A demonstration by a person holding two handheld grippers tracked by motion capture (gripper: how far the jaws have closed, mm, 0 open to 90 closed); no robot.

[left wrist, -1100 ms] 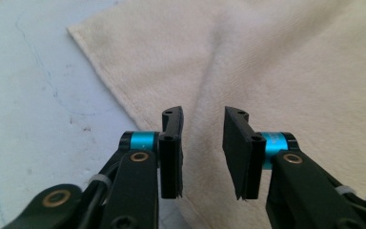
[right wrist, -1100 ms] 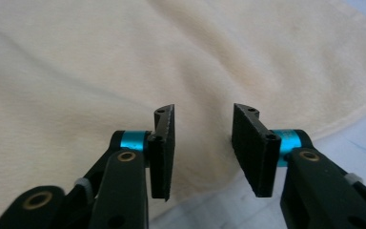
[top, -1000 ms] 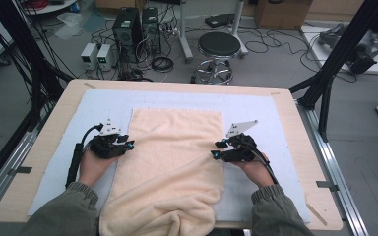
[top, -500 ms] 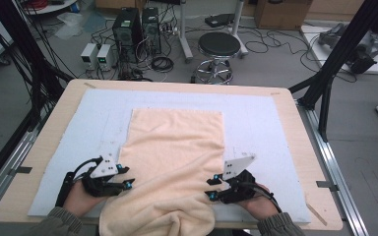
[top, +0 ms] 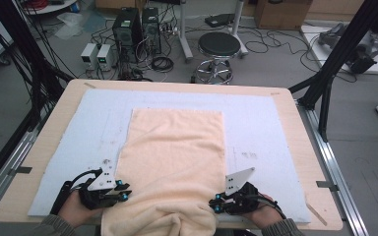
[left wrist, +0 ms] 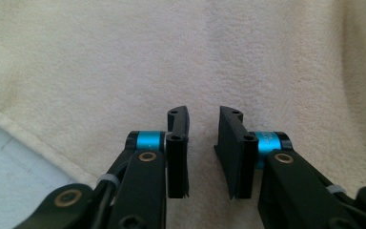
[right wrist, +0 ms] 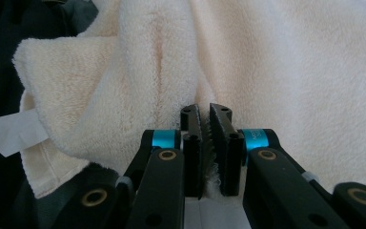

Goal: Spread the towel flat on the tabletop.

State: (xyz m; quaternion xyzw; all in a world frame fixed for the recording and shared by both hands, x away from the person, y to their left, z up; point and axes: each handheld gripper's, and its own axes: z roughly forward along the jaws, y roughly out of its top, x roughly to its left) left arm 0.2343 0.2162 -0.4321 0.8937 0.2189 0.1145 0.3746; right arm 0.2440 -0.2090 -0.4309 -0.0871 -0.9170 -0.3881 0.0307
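High view: towel (top: 174, 162) lies flat on the table (top: 295, 113), near end overhanging; right tool (top: 220, 206) has just clamped its edge, left tool (top: 121, 192), jaws narrowing, grips nothing; folding not begun.

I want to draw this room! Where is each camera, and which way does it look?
High view: above the table's near side, looking forward and down at the cream terry towel; both hands show.
Left gripper view: rides the left tongs, facing the towel; black jaws apart.
Right gripper view: rides the right tongs, jaws pinching the towel's edge.
All share the towel.
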